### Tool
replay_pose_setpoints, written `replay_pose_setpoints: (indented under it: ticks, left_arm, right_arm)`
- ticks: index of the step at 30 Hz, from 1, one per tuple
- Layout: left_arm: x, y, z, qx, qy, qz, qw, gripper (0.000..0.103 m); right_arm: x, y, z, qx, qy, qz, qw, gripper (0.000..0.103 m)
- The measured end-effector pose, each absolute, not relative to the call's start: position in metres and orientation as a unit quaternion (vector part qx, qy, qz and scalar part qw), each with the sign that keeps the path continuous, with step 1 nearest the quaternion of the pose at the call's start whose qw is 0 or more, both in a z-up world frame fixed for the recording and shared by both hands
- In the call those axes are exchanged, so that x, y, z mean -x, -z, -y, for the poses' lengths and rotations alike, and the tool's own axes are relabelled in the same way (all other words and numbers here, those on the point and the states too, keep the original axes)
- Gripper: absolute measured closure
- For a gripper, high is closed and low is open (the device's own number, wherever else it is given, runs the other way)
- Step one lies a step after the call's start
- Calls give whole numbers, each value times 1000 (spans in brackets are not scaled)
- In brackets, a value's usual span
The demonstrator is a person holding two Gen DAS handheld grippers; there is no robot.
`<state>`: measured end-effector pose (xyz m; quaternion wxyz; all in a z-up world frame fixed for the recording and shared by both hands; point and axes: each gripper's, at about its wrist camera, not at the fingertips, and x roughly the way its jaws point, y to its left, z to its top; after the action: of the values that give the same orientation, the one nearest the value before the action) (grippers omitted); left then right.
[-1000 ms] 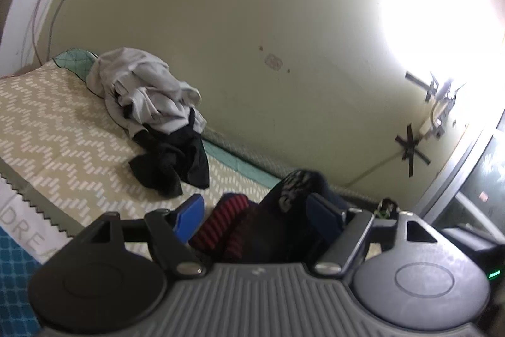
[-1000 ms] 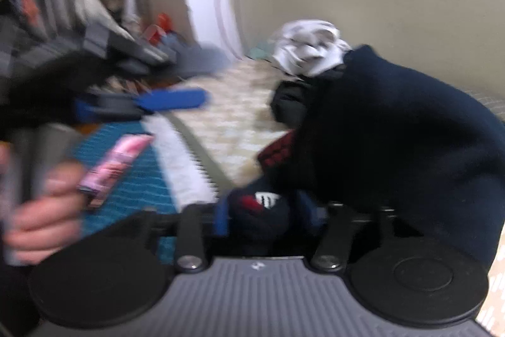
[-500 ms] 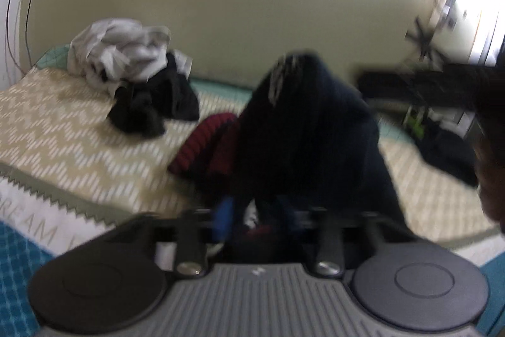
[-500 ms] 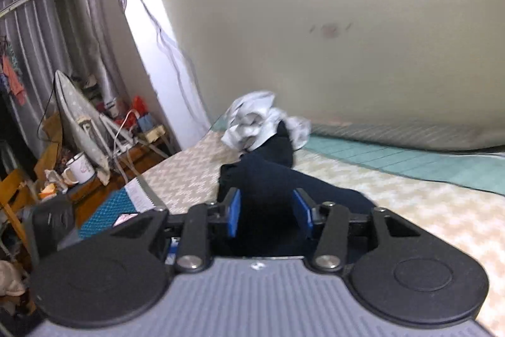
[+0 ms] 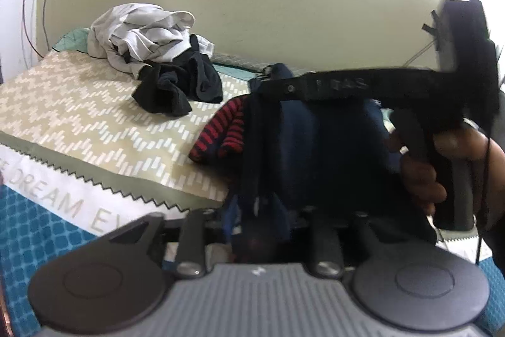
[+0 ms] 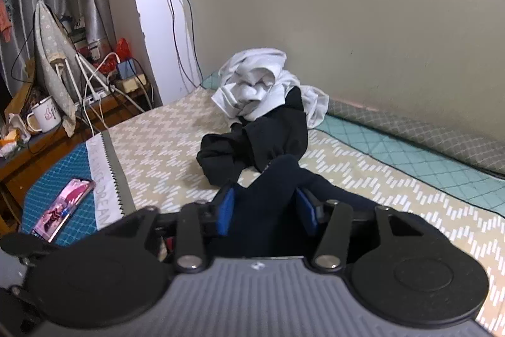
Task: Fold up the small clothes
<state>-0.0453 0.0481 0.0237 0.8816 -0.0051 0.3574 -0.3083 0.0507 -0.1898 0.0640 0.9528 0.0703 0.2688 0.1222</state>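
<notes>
A navy garment with a red-striped part hangs between both grippers above the bed. My left gripper is shut on one end of it, low at the bed's front edge. My right gripper is shut on the other end; in the left wrist view it shows side-on, held in a hand. A pile of grey-white clothes and a black garment lie at the back left of the bed; the pile and black garment also show in the right wrist view.
The bed has a beige zigzag cover with a teal mat at its front edge. A phone lies on the teal mat. A cluttered side table with a mug stands left. The wall is close behind.
Both grippers have swung with the navy garment: the left dropped toward the bed's front edge, the right now points at the clothes pile. The garment hangs stretched between them.
</notes>
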Motion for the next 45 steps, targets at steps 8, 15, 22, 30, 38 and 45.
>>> replay_pose_setpoints:
  ticks: [8, 15, 22, 30, 38, 45]
  left_arm:
    - [29, -53, -55, 12, 286, -354, 890, 13]
    - [12, -39, -27, 1, 302, -366, 880, 3]
    - [-3, -16, -18, 21, 311, -397, 864, 0]
    - [0, -5, 0, -19, 300, -366, 881, 0]
    - [2, -5, -1, -20, 303, -357, 883, 0]
    - [3, -5, -2, -19, 305, -358, 882, 0]
  right_arm:
    - [36, -83, 238, -225, -126, -156, 954, 36]
    - [91, -41, 276, -307, -69, -196, 929, 31]
    - [80, -21, 277, -329, -72, -230, 913, 31]
    - [50, -12, 264, -307, -82, -255, 913, 17]
    - [51, -12, 256, -295, -87, -251, 918, 14]
    - [52, -11, 259, -302, -89, -249, 916, 14]
